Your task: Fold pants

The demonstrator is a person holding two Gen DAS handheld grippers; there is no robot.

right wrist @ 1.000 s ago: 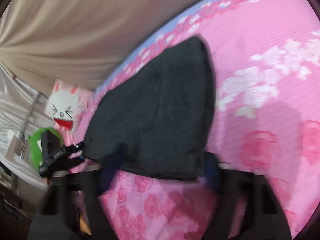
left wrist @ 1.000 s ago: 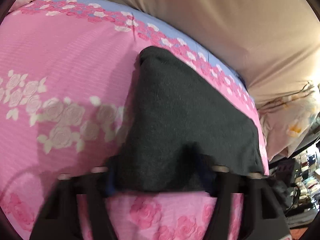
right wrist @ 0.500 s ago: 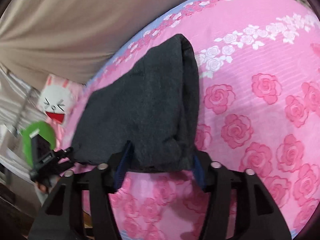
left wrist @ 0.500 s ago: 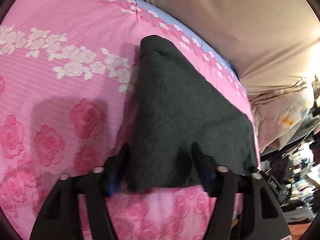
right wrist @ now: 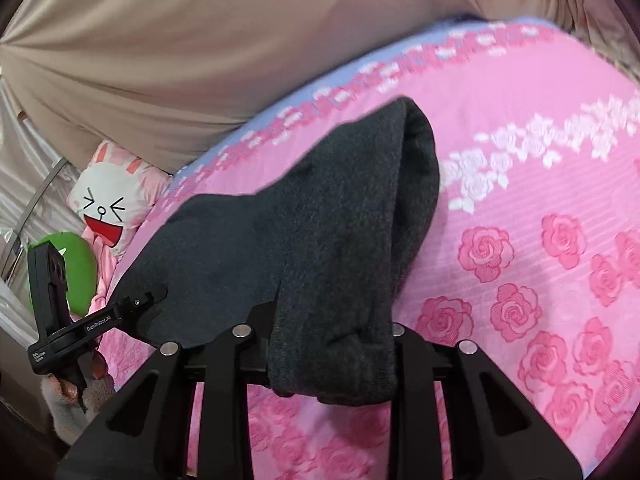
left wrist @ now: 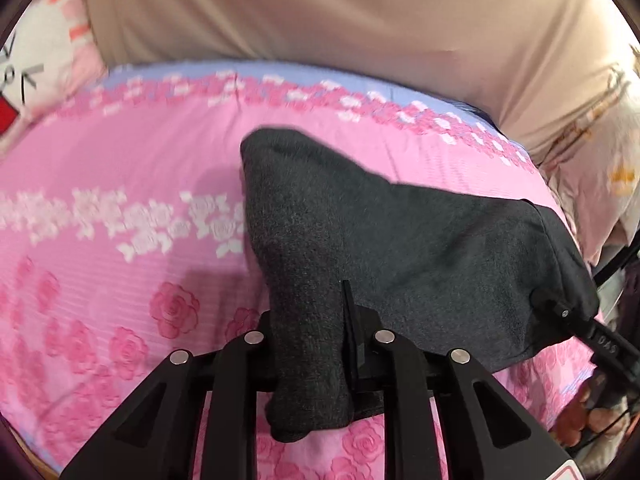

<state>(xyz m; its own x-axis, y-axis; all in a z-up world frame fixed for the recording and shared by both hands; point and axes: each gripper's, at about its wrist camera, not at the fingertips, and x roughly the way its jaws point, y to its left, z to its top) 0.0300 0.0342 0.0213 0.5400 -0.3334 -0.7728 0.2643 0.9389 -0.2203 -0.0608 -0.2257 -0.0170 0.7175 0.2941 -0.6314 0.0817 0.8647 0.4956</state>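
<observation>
Reading "GenRoboAI" on left gripper [right wrist: 148,300] pinching dark pants [right wrist: 320,220].

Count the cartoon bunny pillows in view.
1: the bunny pillow lies off the pink bedspread's far corner, beside a green cushion. Others may be hidden.

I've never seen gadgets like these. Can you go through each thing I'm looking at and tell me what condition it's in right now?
Pants: dark grey, folded, near edge bunched and lifted off the bed.
Left hand-held gripper: jaws closing, pants edge pinched between them.
Right hand-held gripper: jaws closing, pants edge pinched between them.
Bedspread: pink rose print, spread flat.
Bunny pillow: lying at the bed's edge.
</observation>
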